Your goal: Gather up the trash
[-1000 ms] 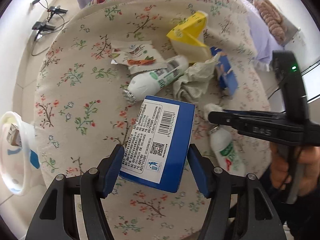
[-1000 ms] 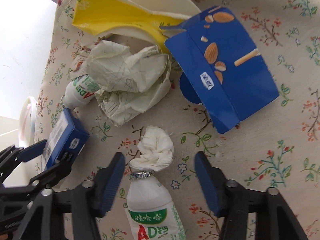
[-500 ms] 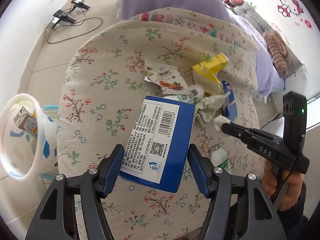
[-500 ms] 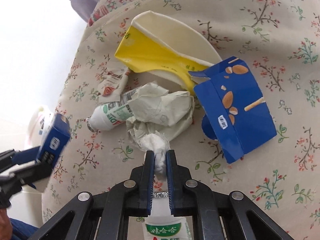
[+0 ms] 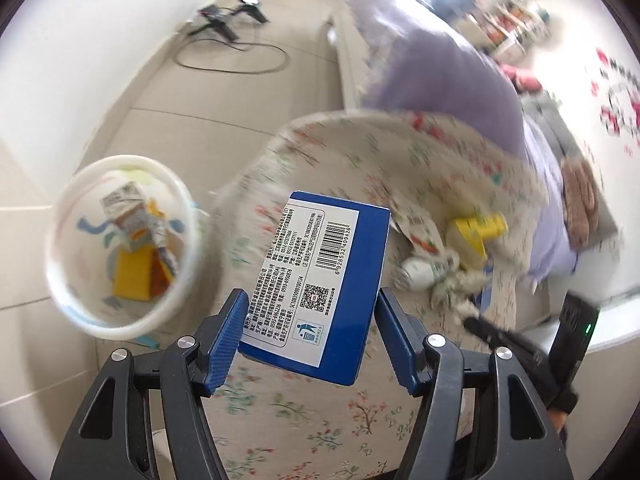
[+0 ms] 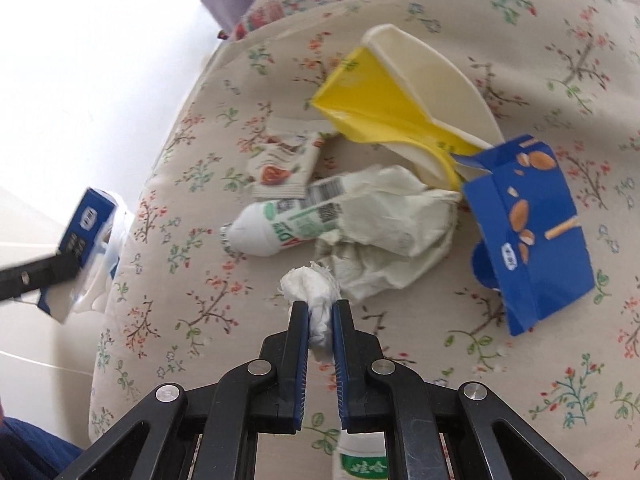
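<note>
My left gripper (image 5: pixel 310 312) is shut on a blue box (image 5: pixel 320 280) with a white barcode label, held above the table's left edge, to the right of the white trash bin (image 5: pixel 120 248); the box also shows in the right wrist view (image 6: pixel 86 220). My right gripper (image 6: pixel 320 310) is shut on a white crumpled tissue (image 6: pixel 312 284), lifted above the floral tablecloth (image 6: pixel 192 296). On the cloth lie a white AD bottle (image 6: pixel 276 228), crumpled paper (image 6: pixel 392 232), a snack sachet (image 6: pixel 284 164), a yellow carton (image 6: pixel 380 108) and a blue almond box (image 6: pixel 528 236).
The bin holds several cartons and wrappers (image 5: pixel 136 248) and stands on the tiled floor left of the table. A second AD bottle (image 6: pixel 362 460) lies under my right gripper. A lilac bed (image 5: pixel 440 72) stands behind the table. Cables (image 5: pixel 236 40) lie on the floor.
My left gripper has carried the blue box left and up, bringing the bin nearer. My right gripper has shut on the tissue and lifted it off the bottle below.
</note>
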Motion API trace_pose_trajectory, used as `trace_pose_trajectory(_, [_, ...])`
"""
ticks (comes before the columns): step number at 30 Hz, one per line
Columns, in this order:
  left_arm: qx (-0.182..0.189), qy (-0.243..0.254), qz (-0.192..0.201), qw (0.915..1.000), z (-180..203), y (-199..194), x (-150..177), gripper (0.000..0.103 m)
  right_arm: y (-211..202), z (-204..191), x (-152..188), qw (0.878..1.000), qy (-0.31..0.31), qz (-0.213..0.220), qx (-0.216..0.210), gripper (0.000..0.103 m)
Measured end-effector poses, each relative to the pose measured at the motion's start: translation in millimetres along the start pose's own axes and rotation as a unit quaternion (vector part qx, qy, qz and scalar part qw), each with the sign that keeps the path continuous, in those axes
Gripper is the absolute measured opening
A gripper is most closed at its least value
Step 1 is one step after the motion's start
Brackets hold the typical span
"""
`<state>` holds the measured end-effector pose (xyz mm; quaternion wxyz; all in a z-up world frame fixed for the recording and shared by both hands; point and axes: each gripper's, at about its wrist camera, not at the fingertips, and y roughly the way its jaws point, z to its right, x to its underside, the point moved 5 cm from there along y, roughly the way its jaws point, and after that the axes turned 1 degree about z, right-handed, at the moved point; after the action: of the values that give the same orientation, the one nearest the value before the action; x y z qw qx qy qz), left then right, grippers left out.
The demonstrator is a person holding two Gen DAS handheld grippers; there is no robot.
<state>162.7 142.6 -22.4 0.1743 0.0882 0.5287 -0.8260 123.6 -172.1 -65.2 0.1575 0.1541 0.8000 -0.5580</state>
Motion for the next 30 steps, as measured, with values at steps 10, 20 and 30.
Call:
trace_pose_trajectory(10, [-0.042, -0.171, 0.013, 0.9842, -124, -19, -18, 0.068, 14, -31, 1, 1.0, -0.016, -0.002, -0.024, 0.01])
trace_pose_trajectory(20, [-0.005, -0.282, -0.002, 0.9593, -166, -2, -17, 0.07, 40, -102, -2, 0.996, -0.035, -0.017, -0.084, 0.011])
trace_pose_trajectory(30, [-0.011, -0.291, 0.019, 0.9565, -168, -12, -23, 0.072, 84, -211, -25, 0.987, -0.057, -0.021, -0.148, 0.011])
